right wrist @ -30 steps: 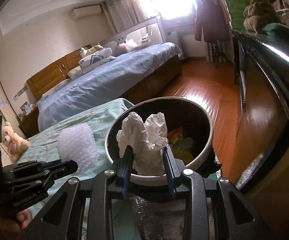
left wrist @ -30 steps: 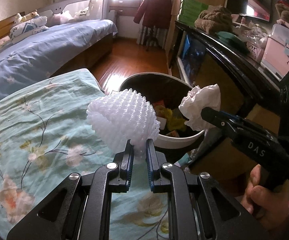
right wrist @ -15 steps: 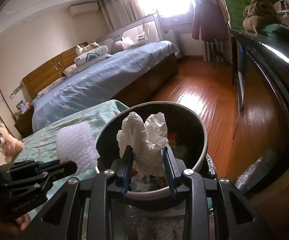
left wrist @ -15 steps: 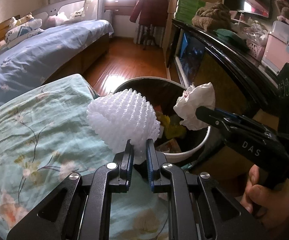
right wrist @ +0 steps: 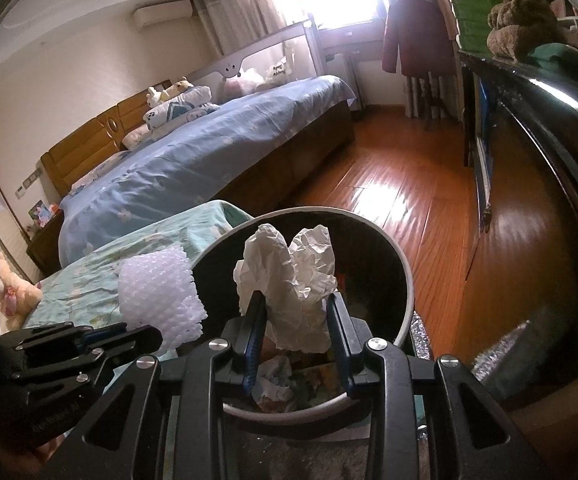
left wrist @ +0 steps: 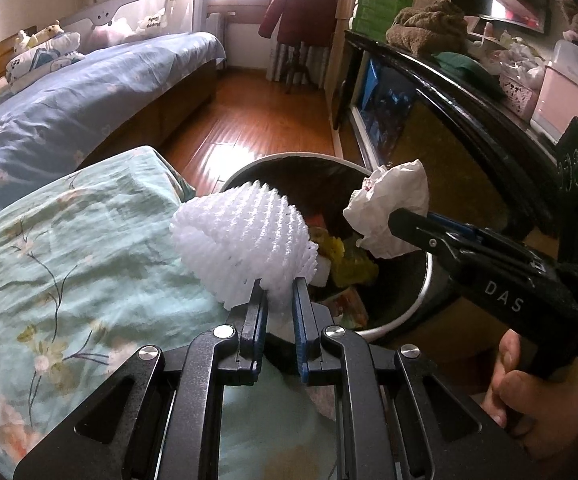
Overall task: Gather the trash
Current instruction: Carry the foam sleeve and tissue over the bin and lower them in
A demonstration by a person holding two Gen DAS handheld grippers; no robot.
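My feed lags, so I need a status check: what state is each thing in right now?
Foam net: held by left gripper, at the bin's edge.
Tissue: crumpled, held by right gripper above the bin.
Bin: open, trash inside.

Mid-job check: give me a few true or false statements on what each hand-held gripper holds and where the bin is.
1. The left hand-held gripper is shut on a white foam net. True.
2. The right hand-held gripper is open. False: it is shut on crumpled paper.
3. The paper hangs over the bin. True.
4. The bin holds nothing. False: trash lies inside.
5. The foam net lies on the floor. False: it is held up beside the bin's rim.
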